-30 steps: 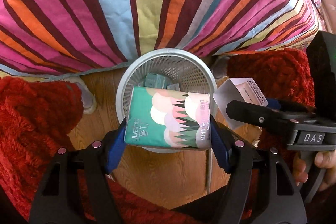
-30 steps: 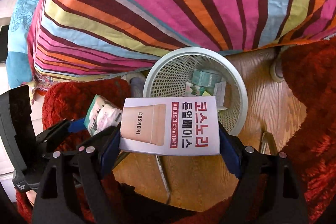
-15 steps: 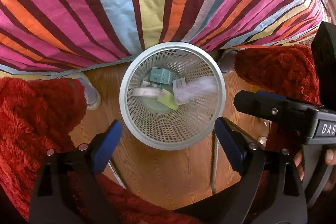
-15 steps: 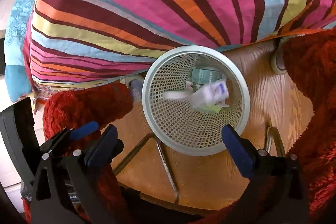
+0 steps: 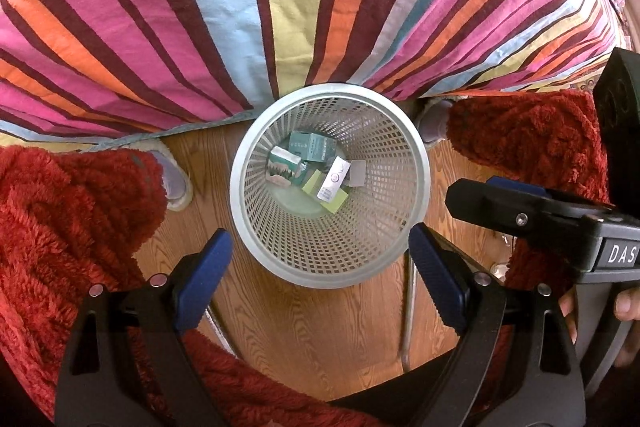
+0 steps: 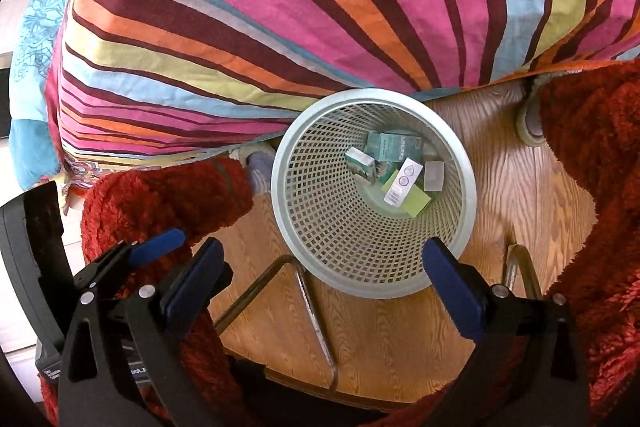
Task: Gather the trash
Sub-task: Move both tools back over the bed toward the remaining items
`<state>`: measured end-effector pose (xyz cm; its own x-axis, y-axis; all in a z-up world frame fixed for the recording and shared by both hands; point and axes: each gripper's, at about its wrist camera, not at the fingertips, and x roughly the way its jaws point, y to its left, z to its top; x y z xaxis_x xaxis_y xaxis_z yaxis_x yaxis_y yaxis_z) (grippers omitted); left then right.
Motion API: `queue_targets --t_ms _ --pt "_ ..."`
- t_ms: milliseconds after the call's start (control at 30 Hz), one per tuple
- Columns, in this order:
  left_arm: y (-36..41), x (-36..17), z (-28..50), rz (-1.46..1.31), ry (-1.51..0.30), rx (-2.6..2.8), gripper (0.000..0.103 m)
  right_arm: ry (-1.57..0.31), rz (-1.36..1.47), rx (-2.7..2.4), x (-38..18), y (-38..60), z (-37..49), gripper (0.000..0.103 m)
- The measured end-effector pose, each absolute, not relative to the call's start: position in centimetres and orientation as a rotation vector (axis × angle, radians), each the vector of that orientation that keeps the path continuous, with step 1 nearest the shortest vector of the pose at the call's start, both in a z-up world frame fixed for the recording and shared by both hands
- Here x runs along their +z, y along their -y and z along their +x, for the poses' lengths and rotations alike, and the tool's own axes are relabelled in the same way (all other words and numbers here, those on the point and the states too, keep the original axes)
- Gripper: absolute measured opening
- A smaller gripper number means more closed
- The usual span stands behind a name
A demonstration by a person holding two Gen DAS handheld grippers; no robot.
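The left gripper [image 5: 316, 267] stands wide open and holds nothing, its blue pads [image 5: 202, 283] spread on either side of the near rim of the mesh wastebasket [image 5: 256, 223]. The right gripper [image 6: 320, 283] is likewise wide open and holds nothing, straddling the near rim of the same basket. The basket stands upright on the wooden floor [image 5: 304, 331], between two red shaggy rugs [image 5: 60, 227]. At the bottom of the basket lie the collected items: a green patterned tissue pack [image 5: 285, 169], a dark green carton [image 5: 314, 147] behind it, a white box [image 5: 333, 183] over a yellow-green box [image 5: 335, 203], and a small grey piece [image 5: 357, 174]. Beyond the basket, touching its far rim, hangs a striped bedcover [image 5: 280, 7].
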<state>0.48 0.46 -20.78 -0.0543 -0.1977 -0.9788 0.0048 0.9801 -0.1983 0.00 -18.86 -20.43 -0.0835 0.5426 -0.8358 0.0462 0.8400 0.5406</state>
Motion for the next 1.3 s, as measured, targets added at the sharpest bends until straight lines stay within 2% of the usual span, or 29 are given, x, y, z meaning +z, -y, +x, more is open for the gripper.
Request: queue_targets --t_ms 167,433,700,1067,1300 --pt "-0.8 -19.5 0.5 -0.158 -1.563 -0.152 0.087 -1.541 0.443 0.444 -18.8 19.0 0.1 0.095" --pt "-2.2 -13.7 1.5 -0.161 -1.355 -0.117 0.087 -1.178 0.35 0.453 -11.0 20.4 0.8 0.095" --pt "-3.9 -8.0 5.8 -0.19 -1.178 -0.062 0.087 -0.955 0.283 0.407 -5.6 21.8 4.0 0.095" --pt "-4.1 -3.6 13.5 -0.218 -1.036 -0.054 0.087 -0.807 0.28 0.345 -2.1 23.1 8.6 0.095" --pt "-3.9 -3.0 17.9 -0.25 -1.003 -0.068 0.087 -0.76 0.243 0.338 -1.0 22.4 11.7 0.095"
